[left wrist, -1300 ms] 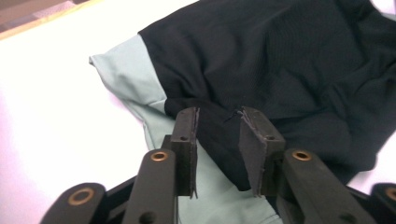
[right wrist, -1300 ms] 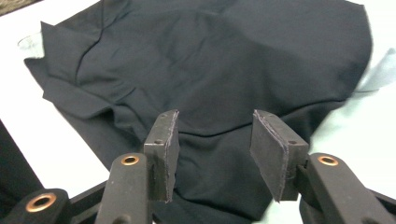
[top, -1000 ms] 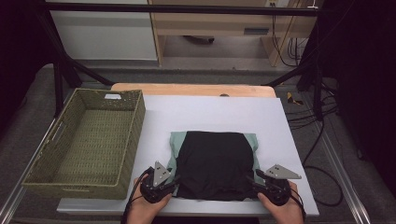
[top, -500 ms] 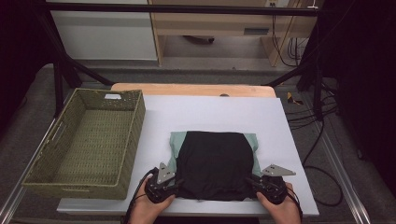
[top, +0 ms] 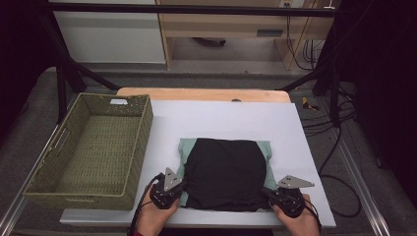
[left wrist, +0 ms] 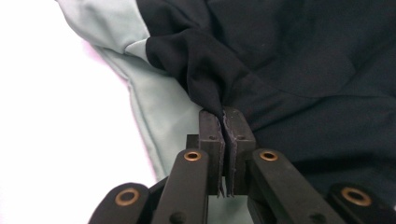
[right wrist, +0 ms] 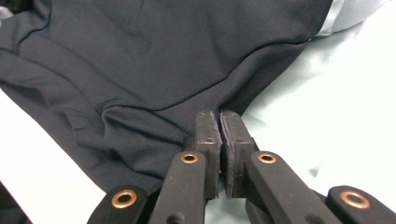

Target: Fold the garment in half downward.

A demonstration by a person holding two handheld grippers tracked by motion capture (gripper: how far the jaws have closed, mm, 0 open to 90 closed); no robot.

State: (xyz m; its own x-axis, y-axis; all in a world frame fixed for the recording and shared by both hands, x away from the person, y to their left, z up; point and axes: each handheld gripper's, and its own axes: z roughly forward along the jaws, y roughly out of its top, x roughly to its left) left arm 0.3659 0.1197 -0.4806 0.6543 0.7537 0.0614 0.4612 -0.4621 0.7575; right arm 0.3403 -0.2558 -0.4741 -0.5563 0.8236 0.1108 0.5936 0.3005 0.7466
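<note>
The black garment [top: 225, 172] lies flat on the white table [top: 221, 118], just right of the woven basket [top: 93, 147], its pale green part peeking out at the far corners and left edge. Both hands sit low at its near edge, pointing away from the person. The left gripper [left wrist: 225, 122] has just clamped onto the near left corner; the right gripper [right wrist: 219, 122] has just pinched the near right corner.

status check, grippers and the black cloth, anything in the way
Left gripper and right gripper just closed, each pinching a near corner of the black garment. Garment flat on the table. Wicker basket off left, path clear.
</note>
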